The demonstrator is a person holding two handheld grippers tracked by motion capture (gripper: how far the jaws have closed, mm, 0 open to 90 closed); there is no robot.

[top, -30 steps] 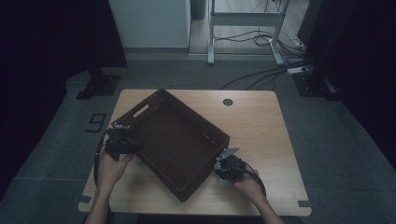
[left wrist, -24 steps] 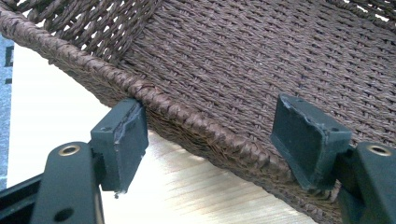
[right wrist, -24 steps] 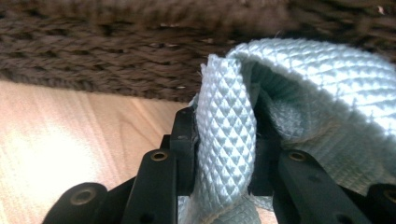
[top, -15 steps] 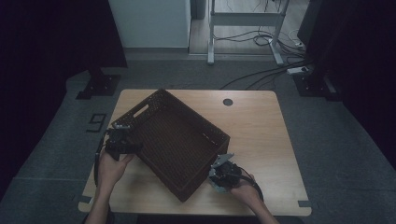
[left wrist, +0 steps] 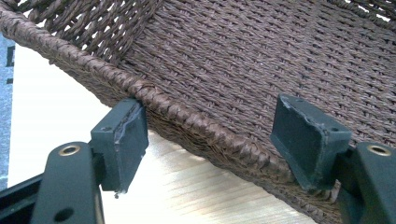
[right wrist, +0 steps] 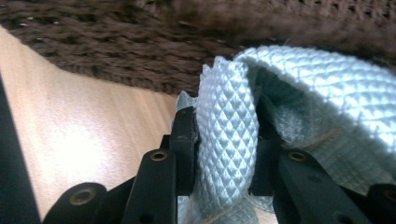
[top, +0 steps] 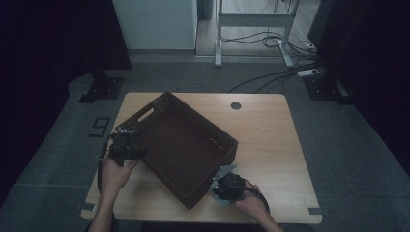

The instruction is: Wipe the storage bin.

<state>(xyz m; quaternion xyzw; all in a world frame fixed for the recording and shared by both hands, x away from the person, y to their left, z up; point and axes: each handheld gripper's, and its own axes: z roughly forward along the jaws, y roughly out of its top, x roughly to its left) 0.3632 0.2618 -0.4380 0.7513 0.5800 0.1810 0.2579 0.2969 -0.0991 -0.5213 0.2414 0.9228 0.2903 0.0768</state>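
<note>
A dark brown woven basket (top: 179,145) lies turned at an angle on the wooden table (top: 270,135). My left gripper (top: 126,147) is at its left side. In the left gripper view this gripper (left wrist: 210,135) is open and straddles the basket's braided rim (left wrist: 187,119), with one finger (left wrist: 121,140) outside and the other (left wrist: 308,135) inside. My right gripper (top: 225,186) is by the basket's near right wall. In the right gripper view it (right wrist: 224,130) is shut on a fold of pale blue waffle-textured cloth (right wrist: 303,93), close to the basket wall (right wrist: 116,42).
A round cable hole (top: 235,105) sits near the table's far edge. The table's front edge (top: 270,220) is just behind my right hand. Beyond the table are a white cabinet (top: 154,24), a metal frame (top: 251,29) and floor cables (top: 270,72).
My right gripper has slid along the basket's near right wall toward the front edge of the table, with the cloth in it. The left gripper and the basket have stayed where they were.
</note>
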